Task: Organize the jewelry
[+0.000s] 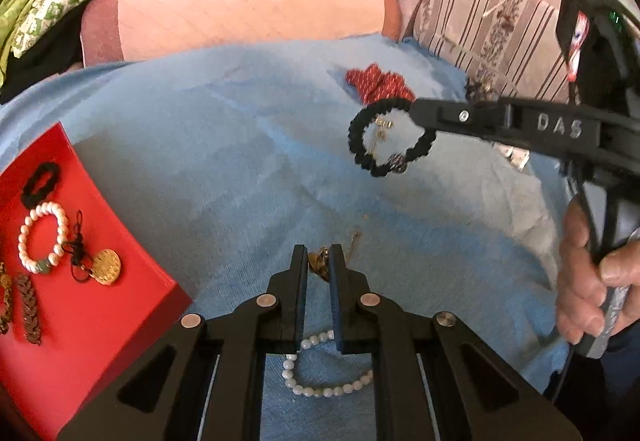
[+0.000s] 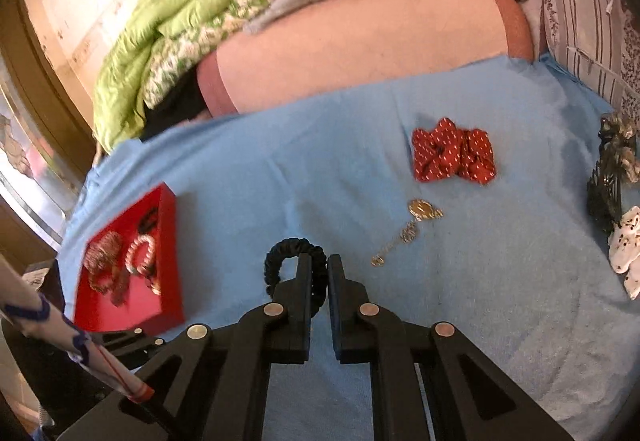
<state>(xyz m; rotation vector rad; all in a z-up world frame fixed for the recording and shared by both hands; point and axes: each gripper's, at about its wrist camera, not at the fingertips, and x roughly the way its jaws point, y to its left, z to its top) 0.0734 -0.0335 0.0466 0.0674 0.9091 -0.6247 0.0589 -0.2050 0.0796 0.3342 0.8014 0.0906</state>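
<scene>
The left tool [image 1: 319,261] is pinching a small gold-brown trinket [image 1: 320,266] between its nearly closed tips, above the light blue cloth [image 1: 224,169] that is covering the bed. A white bead bracelet [image 1: 320,389] is lying on that cloth at the near edge, partly hidden beneath the tool's frame.

The right tool [image 2: 319,273] is gripping a black coiled hair tie [image 2: 280,253], which is hanging as a loop from its narrowed tips; in the left wrist view the same loop [image 1: 390,139] is dangling clear of the cloth at the right. A hand [image 1: 584,269] is grasping this tool's handle at the near right.

At the left, a shallow red rectangular tray [image 1: 132,253] is sitting on the cloth, holding a second black hair tie [image 1: 40,183], a pearl bracelet [image 1: 43,237], a round gold pendant on a black cord [image 1: 105,267] and brown leaf-link chains [image 1: 30,307].

Farther off, a red scrunchie with white dots [image 2: 454,155] is lying on the cloth, and nearer than it a gold chain with an oval pendant [image 2: 412,229]. At the far right edge, dark and white hair accessories [image 2: 612,201] are lying together; their detail is unclear.
</scene>
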